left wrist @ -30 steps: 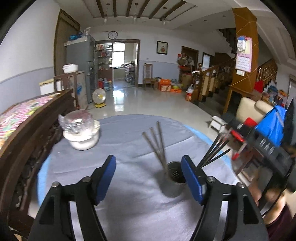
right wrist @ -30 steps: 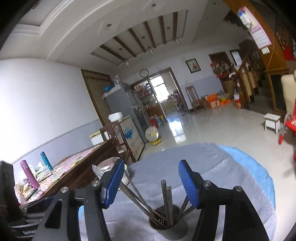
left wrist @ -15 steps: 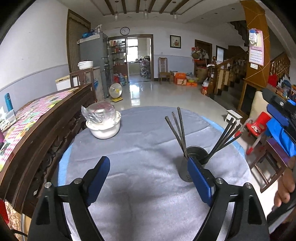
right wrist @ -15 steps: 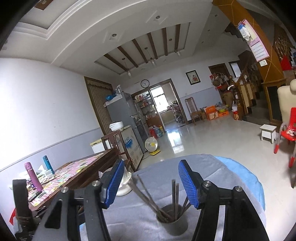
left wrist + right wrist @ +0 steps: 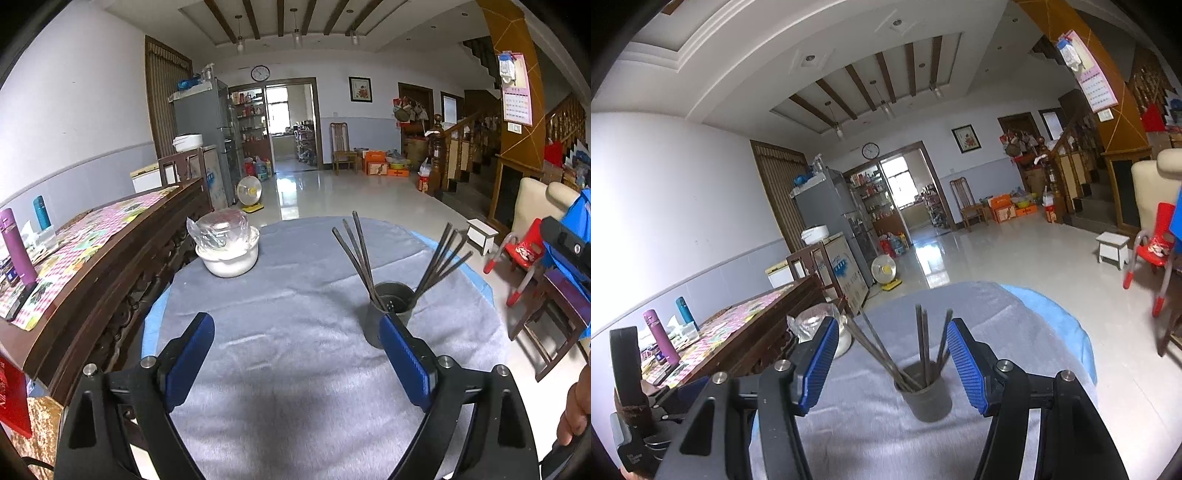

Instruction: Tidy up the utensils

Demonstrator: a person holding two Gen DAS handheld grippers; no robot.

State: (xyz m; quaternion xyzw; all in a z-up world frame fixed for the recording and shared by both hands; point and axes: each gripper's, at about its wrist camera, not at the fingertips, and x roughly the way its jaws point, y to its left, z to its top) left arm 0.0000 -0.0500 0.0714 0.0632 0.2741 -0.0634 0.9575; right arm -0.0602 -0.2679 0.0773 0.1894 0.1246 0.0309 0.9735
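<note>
A dark grey metal cup (image 5: 388,312) stands upright on the round table's grey cloth (image 5: 295,362). Several dark chopsticks (image 5: 356,251) lean out of it in two fans. In the right wrist view the cup (image 5: 925,397) and chopsticks (image 5: 921,343) sit just beyond my fingertips. My left gripper (image 5: 297,350) is open and empty, with its right finger in front of the cup's base. My right gripper (image 5: 890,358) is open and empty, held back from the cup and above the table.
A white bowl (image 5: 229,258) with a plastic-wrapped dish on top stands at the table's far left. A dark wooden bench with a checked cover (image 5: 85,254) lies along the left. A wooden chair (image 5: 546,325) stands at the right. The other gripper's body (image 5: 631,398) shows at lower left.
Both grippers have drawn back and up from the cup. The cup now looks smaller and farther off in both views. The chopsticks stay in the cup.
</note>
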